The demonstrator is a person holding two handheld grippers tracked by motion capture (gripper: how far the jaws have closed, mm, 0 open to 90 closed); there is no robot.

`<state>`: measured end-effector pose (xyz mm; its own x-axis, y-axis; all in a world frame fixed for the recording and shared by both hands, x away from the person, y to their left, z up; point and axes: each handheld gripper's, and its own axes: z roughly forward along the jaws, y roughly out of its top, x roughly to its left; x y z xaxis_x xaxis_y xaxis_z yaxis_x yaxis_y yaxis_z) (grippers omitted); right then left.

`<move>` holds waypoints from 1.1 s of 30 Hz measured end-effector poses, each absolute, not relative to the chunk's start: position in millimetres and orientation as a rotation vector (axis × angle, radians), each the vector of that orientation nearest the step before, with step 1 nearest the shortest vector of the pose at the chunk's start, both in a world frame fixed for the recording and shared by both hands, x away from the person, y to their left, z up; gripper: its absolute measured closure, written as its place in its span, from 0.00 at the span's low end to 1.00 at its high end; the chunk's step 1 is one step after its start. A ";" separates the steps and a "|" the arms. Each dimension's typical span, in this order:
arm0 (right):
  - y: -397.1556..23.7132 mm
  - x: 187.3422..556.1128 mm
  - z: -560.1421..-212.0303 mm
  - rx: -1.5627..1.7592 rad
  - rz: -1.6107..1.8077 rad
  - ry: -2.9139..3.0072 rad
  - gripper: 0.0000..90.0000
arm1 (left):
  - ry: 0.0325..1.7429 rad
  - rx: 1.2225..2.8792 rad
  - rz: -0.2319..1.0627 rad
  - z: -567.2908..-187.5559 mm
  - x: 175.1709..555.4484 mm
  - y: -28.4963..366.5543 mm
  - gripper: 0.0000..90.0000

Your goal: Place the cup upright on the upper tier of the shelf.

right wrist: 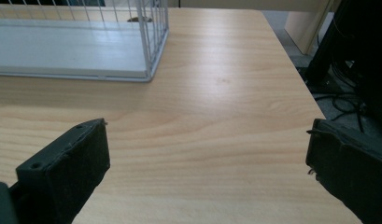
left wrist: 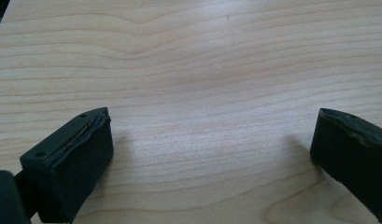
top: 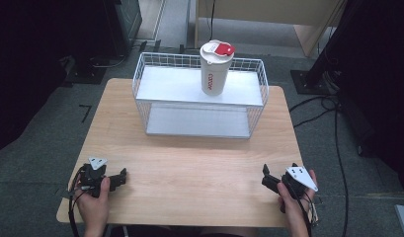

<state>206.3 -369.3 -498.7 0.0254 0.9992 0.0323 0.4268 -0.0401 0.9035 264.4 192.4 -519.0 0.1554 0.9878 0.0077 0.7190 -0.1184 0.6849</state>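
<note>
Work not begun: left gripper (top: 121,177) & right gripper (top: 266,178) wide apart, empty (near edge); cup (top: 215,69) untouched on far rack (top: 199,101).

I hold the left gripper (top: 124,177) low at the near left of the desk (top: 189,163), my left hand (top: 93,200) wrapped around its grip, jaws spread wide with nothing between them. The right gripper (top: 265,175) sits at the near right in my right hand (top: 293,200), its jaws likewise wide apart, angled inward and forward.
</note>
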 end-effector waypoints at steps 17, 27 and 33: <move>-399.4 189.4 -521.9 1.711 0.772 1.553 0.00 | 1.618 1.902 0.650 -518.9 264.4 192.6 0.00; -413.6 191.3 -526.4 1.790 0.698 1.672 0.00 | 1.618 1.902 0.650 -519.0 264.3 192.5 0.00; -416.4 192.0 -526.8 1.820 0.730 1.692 0.00 | 1.618 1.902 0.650 -519.0 264.3 192.5 0.00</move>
